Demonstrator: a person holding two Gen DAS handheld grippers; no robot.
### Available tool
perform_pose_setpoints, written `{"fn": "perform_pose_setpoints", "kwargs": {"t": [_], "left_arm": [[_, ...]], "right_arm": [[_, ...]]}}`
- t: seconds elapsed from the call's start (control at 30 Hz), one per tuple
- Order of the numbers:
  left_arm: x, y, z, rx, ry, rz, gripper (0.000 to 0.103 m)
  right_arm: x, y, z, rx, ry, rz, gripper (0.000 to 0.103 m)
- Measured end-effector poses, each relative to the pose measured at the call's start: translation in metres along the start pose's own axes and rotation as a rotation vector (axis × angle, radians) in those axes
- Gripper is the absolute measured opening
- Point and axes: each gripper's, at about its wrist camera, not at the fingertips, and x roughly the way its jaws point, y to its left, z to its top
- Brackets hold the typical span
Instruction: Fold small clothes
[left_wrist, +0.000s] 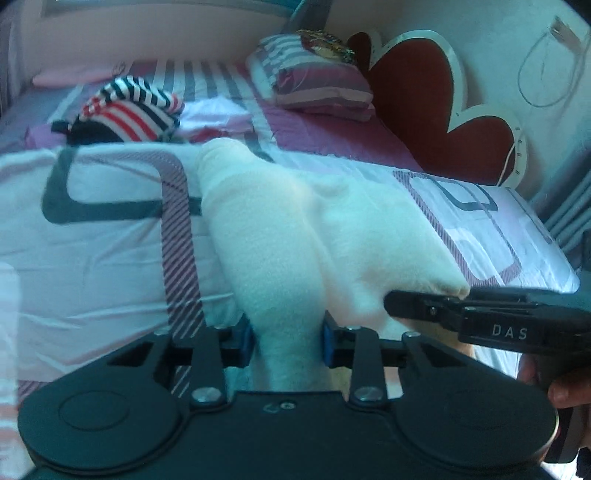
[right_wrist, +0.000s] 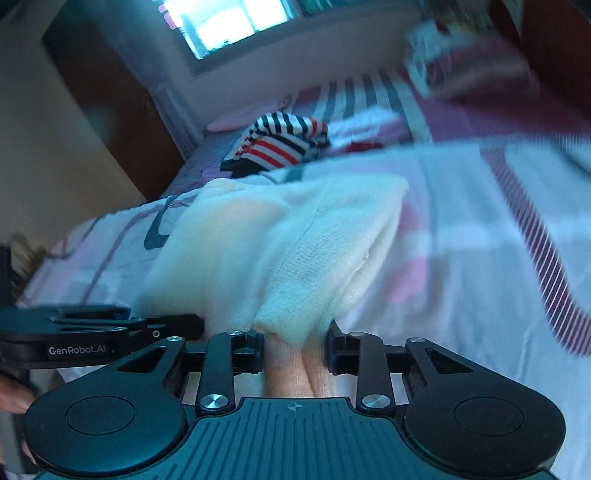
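Note:
A cream fleece garment lies folded lengthwise on the patterned bedspread. My left gripper is shut on its near left end, the cloth bunched between the blue pads. In the right wrist view my right gripper is shut on the near right end of the same garment. The right gripper also shows from the side at the right of the left wrist view, its tip at the cloth's corner. The left gripper shows at the left edge of the right wrist view.
A bundle of red, white and navy striped clothes lies farther up the bed. A striped pillow rests against a red flower-shaped headboard. A dark wooden wardrobe and a window stand beyond the bed.

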Motion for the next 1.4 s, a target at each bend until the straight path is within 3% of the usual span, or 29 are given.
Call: {"fn": "perform_pose_setpoints", "kwargs": {"t": [0.23, 0.3, 0.47, 0.57, 0.6, 0.63, 0.67, 0.7, 0.73, 0.83, 0.93, 1.0, 1.1, 1.13, 1.17, 1.2, 1.33, 1.4], "left_arm": [[-0.077, 0.018, -0.021, 0.032, -0.059, -0.013, 0.032], [-0.101, 0.030, -0.032, 0.035, -0.067, 0.000, 0.032], [-0.142, 0.067, -0.064, 0.032, -0.041, 0.012, 0.034], [-0.151, 0.093, -0.084, -0.022, 0.021, -0.016, 0.038], [-0.150, 0.101, -0.092, -0.048, 0.039, -0.018, 0.041], [-0.147, 0.106, -0.099, -0.055, 0.051, -0.003, 0.055], [-0.141, 0.110, -0.108, -0.064, 0.067, 0.064, 0.073], [-0.135, 0.114, -0.117, -0.086, 0.089, 0.123, 0.076], [-0.134, 0.120, -0.125, -0.120, 0.084, 0.093, 0.076], [-0.141, 0.122, -0.142, -0.167, 0.011, 0.087, 0.076], [-0.147, 0.111, -0.139, -0.129, 0.002, 0.141, 0.072], [-0.165, 0.105, -0.135, -0.093, -0.072, 0.170, 0.070], [-0.181, 0.102, -0.126, -0.082, -0.162, 0.137, 0.067], [-0.181, 0.100, -0.120, -0.072, -0.174, 0.130, 0.057], [-0.178, 0.096, -0.116, -0.061, -0.170, 0.127, 0.032], [-0.172, 0.093, -0.111, -0.054, -0.156, 0.124, 0.026], [-0.138, 0.086, -0.110, -0.040, -0.050, 0.173, 0.027], [-0.130, 0.086, -0.110, -0.041, -0.042, 0.196, 0.029]], "right_arm": [[-0.038, 0.071, -0.023, -0.077, -0.048, 0.043, 0.029], [-0.033, 0.101, -0.028, -0.093, -0.047, 0.068, 0.029], [-0.028, 0.161, -0.057, -0.072, -0.030, 0.133, 0.029], [-0.016, 0.185, -0.076, -0.034, 0.011, 0.163, 0.029], [-0.011, 0.189, -0.084, -0.029, 0.028, 0.160, 0.029], [-0.004, 0.191, -0.092, -0.022, 0.050, 0.152, 0.029], [0.004, 0.188, -0.101, -0.013, 0.074, 0.134, 0.029], [0.015, 0.181, -0.108, -0.002, 0.095, 0.095, 0.030], [0.026, 0.167, -0.114, 0.060, 0.116, 0.086, 0.030], [0.029, 0.131, -0.126, 0.284, 0.090, 0.174, 0.032], [0.026, 0.139, -0.124, 0.245, 0.089, 0.140, 0.034], [0.016, 0.144, -0.120, 0.217, 0.079, 0.109, 0.034], [-0.005, 0.157, -0.109, 0.100, 0.023, 0.023, 0.034], [-0.012, 0.162, -0.109, 0.050, 0.000, 0.001, 0.033], [-0.014, 0.169, -0.107, 0.007, -0.020, -0.010, 0.030], [-0.016, 0.176, -0.106, -0.032, -0.042, -0.015, 0.020], [0.001, 0.187, -0.104, -0.104, -0.008, 0.000, 0.010], [0.022, 0.191, -0.112, -0.171, 0.066, -0.077, 0.009]]}}
